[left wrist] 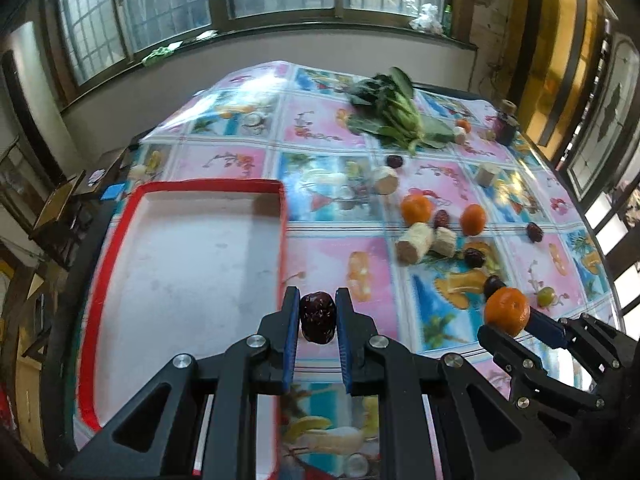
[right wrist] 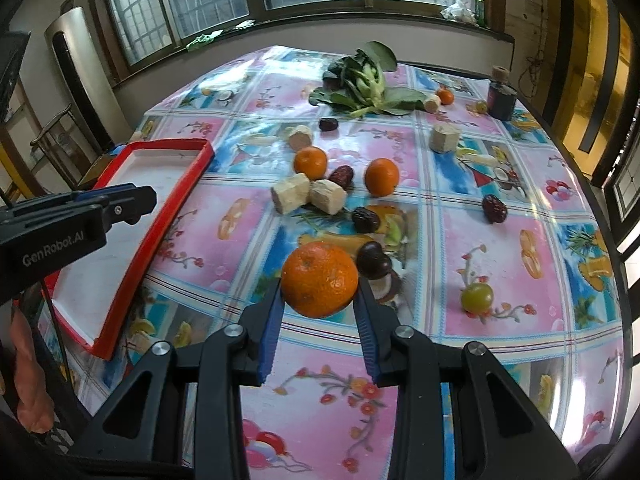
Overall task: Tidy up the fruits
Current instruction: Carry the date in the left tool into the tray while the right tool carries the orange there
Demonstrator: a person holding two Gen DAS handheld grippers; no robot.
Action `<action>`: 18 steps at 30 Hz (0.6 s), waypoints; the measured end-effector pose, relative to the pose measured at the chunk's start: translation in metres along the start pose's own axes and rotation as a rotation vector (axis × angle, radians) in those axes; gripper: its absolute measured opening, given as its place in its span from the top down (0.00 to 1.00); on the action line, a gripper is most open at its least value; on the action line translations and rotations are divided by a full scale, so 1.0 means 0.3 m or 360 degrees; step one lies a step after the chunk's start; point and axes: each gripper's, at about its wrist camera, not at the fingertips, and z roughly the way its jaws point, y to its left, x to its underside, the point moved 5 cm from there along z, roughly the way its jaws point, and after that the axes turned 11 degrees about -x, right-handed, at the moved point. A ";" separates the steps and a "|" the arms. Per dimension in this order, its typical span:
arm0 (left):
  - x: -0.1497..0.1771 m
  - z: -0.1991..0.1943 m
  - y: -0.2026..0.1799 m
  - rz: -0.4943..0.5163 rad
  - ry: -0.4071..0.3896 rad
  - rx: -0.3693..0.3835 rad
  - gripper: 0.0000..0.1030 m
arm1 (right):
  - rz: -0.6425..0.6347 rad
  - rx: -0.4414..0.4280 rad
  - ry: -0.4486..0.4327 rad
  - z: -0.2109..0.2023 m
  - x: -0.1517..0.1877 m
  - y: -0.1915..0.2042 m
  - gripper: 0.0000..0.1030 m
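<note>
"GenRobot.AI" lettering on left gripper [right wrist: 132, 204]

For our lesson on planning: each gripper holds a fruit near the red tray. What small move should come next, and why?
Probably carry the left gripper over the empty tray and release its date: it is gripped just beside the tray's rim. The orange in the right gripper can follow.

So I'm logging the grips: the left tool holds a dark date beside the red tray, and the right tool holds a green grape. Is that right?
Not quite. The right tool holds an orange, not a grape; the right wrist view shows it. The green grape lies on the table. The left tool does hold the date beside the red tray.
</note>
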 end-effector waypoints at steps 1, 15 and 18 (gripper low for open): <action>0.004 0.002 0.020 -0.0016 0.0002 -0.0013 0.84 | -0.0025 -0.0003 0.0003 0.005 -0.006 0.017 0.64; 0.084 0.076 0.386 -0.0236 0.0090 -0.0274 0.84 | -0.0321 -0.0216 0.0066 0.181 -0.136 0.370 0.64; 0.096 0.097 0.428 -0.0253 0.0108 -0.0296 0.84 | -0.0392 -0.0247 0.0080 0.230 -0.170 0.450 0.64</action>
